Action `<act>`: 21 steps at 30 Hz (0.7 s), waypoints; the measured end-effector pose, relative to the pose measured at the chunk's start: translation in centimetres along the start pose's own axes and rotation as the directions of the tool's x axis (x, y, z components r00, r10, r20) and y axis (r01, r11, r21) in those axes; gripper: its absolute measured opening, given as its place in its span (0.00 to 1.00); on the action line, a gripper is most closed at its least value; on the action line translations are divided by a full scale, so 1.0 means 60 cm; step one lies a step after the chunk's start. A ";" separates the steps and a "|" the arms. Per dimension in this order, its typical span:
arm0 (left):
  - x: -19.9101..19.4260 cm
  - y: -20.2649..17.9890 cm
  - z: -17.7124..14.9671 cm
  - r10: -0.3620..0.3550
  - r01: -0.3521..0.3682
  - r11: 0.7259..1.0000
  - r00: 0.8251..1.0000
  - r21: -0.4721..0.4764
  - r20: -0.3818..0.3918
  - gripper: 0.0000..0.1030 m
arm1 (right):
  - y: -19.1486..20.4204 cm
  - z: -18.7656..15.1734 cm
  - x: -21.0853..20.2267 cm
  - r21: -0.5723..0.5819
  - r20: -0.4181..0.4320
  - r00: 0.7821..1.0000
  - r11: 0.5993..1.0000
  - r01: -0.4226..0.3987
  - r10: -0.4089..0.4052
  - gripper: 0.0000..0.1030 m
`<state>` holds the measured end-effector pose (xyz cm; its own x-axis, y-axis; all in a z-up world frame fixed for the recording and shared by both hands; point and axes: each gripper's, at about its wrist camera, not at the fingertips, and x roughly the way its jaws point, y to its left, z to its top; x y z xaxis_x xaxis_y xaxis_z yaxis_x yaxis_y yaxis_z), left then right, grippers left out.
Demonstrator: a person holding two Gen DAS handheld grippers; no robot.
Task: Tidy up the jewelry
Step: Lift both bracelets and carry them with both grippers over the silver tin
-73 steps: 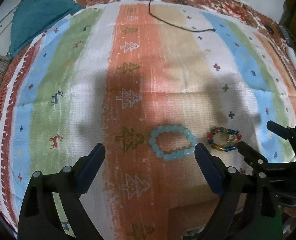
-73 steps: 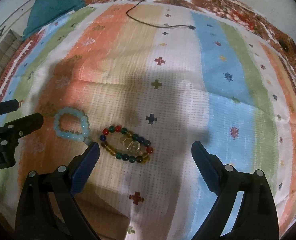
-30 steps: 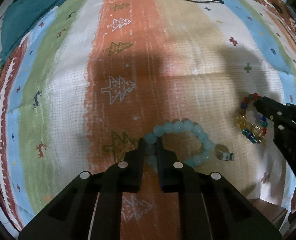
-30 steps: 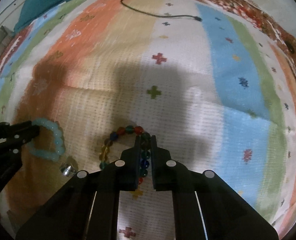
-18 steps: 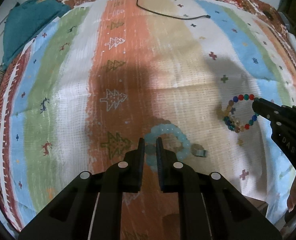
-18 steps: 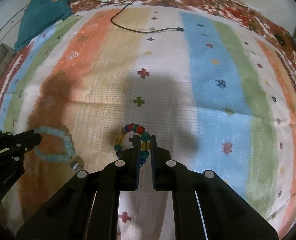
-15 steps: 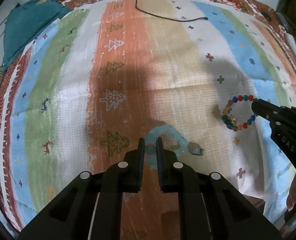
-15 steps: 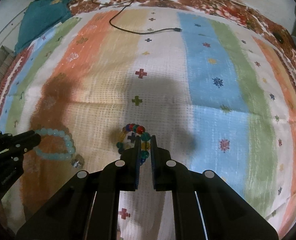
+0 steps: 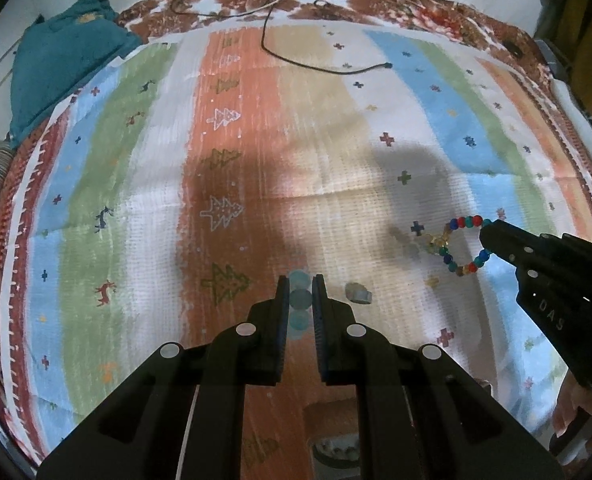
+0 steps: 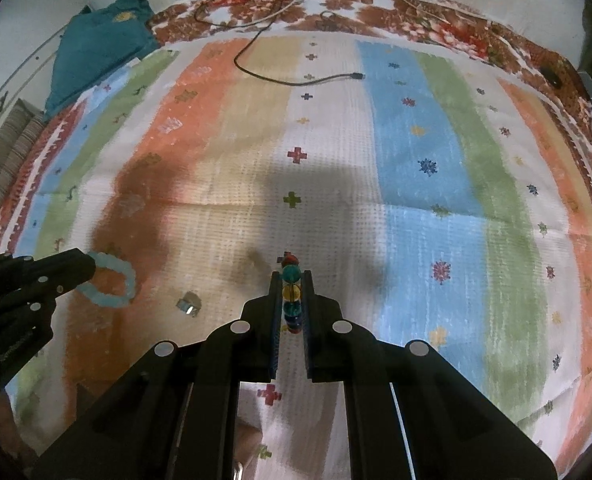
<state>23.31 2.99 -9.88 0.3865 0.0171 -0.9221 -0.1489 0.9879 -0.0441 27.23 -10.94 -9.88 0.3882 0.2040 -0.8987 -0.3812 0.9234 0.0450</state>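
1. Pale-blue bead bracelet (image 9: 299, 300) is pinched in the left tongs (image 9: 299, 296), clear of the striped bedspread (image 9: 335, 160).
2. Multicoloured bead bracelet (image 10: 291, 296) is pinched in the right tongs (image 10: 291, 300), also off the cloth.
3. Small silver piece (image 9: 357, 293) lies on the bedspread, near the left tongs, untouched.
4. Judgement: both pick-ups done; placing remains. No box or tray is clearly visible.

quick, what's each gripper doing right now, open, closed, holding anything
Left gripper: closed on the pale blue bracelet.
Right gripper: closed on the multicolour bracelet.
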 end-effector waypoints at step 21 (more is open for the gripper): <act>-0.114 -0.012 -0.035 -0.080 0.079 0.997 0.988 0.012 0.129 0.11 | 0.045 -0.040 -0.113 -0.072 0.141 0.990 0.997 0.018 -0.008 0.10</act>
<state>18.88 1.83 -4.35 0.5115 -0.0426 -0.8582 -0.1064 0.9879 -0.1124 21.53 -10.64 -4.71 0.5055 0.2406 -0.8286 -0.4338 0.9010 -0.0031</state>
